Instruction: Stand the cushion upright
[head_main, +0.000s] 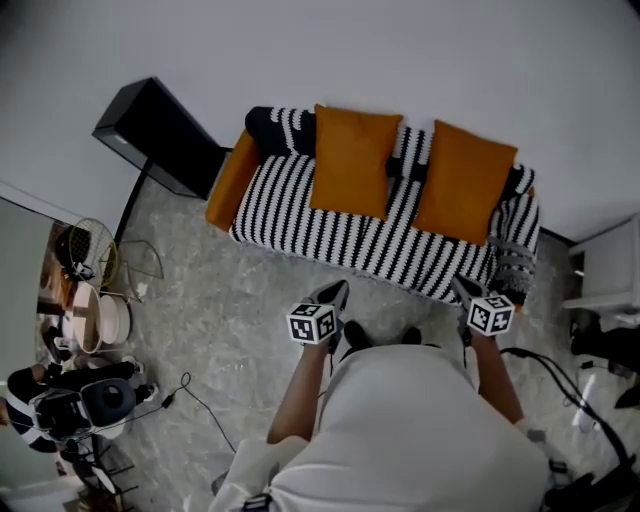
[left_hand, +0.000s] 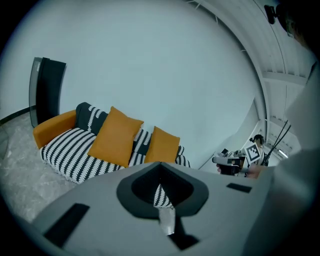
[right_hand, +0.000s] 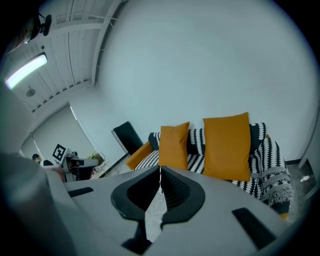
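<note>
Two grippers are being held out over the floor in front of a striped sofa, short of its front edge. The jaws of the left gripper are being pressed together with nothing between them, and the jaws of the right gripper are likewise being clenched on nothing. A first orange cushion is being propped upright against the sofa's backrest, on the side nearer the black cabinet. A second orange cushion is being propped upright beside it. Both cushions are being seen beyond the jaw tips, well apart from them, with neither touched by a gripper.
</note>
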